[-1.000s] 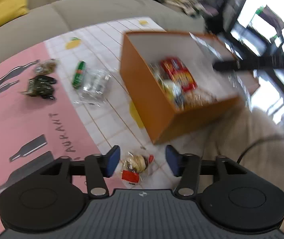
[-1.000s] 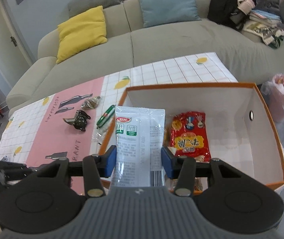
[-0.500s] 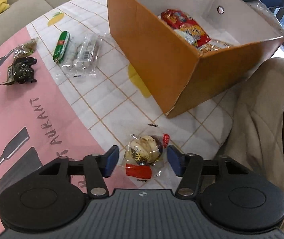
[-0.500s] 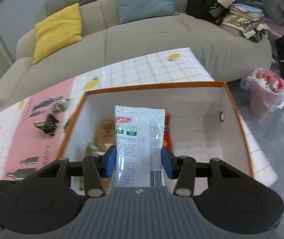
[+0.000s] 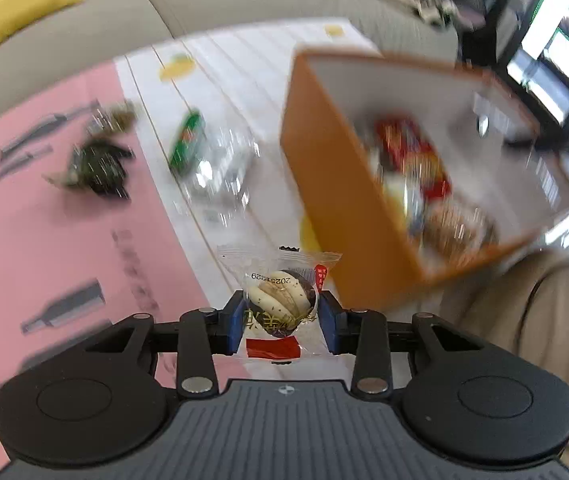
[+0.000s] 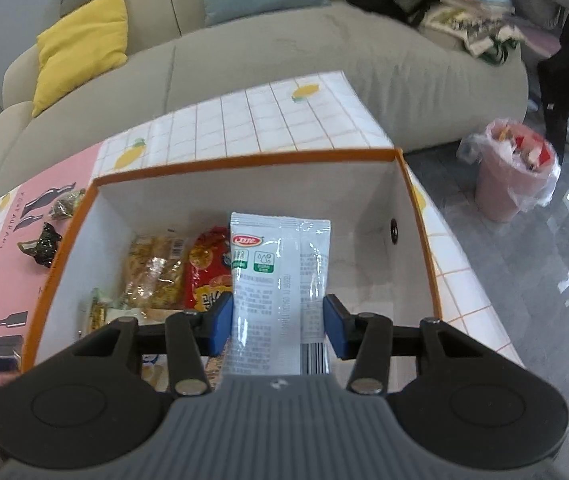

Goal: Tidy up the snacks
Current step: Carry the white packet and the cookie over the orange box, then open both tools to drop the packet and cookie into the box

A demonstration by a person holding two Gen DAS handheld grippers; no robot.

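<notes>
A long beige fabric sofa [image 6: 324, 52] curves behind the tabletop [image 6: 268, 120], which wears a white grid-patterned cloth with yellow lemons and a pink panel printed with dark bottles. On that cloth stands the open orange cardboard box with white inner walls [image 6: 244, 184]. Inside it, against the left side, lie a clear bag of golden crackers [image 6: 152, 268] and a red snack bag with yellow print [image 6: 204, 268], touching each other.

My right hand-held gripper [image 6: 278, 326] hangs over the box's opening, its blue pads clenched on the long sides of a pale blue-white rectangular sachet with a red logo [image 6: 276, 280], which stands upright between them above the box floor.

My left hand-held gripper [image 5: 280, 320] is off to the left of the box, above the tabletop. Its jaws are closing, and the pads already press on a small clear-wrapped round pastry with a red label strip [image 5: 280, 300], lifted clear of the cloth.

On the tabletop, well apart from the box, lie a crumpled clear plastic wrapper [image 5: 220, 168], just beside it a green stick-shaped packet [image 5: 186, 142], and farther left a dark crinkled snack packet [image 5: 98, 166]. That view is blurred.
</notes>
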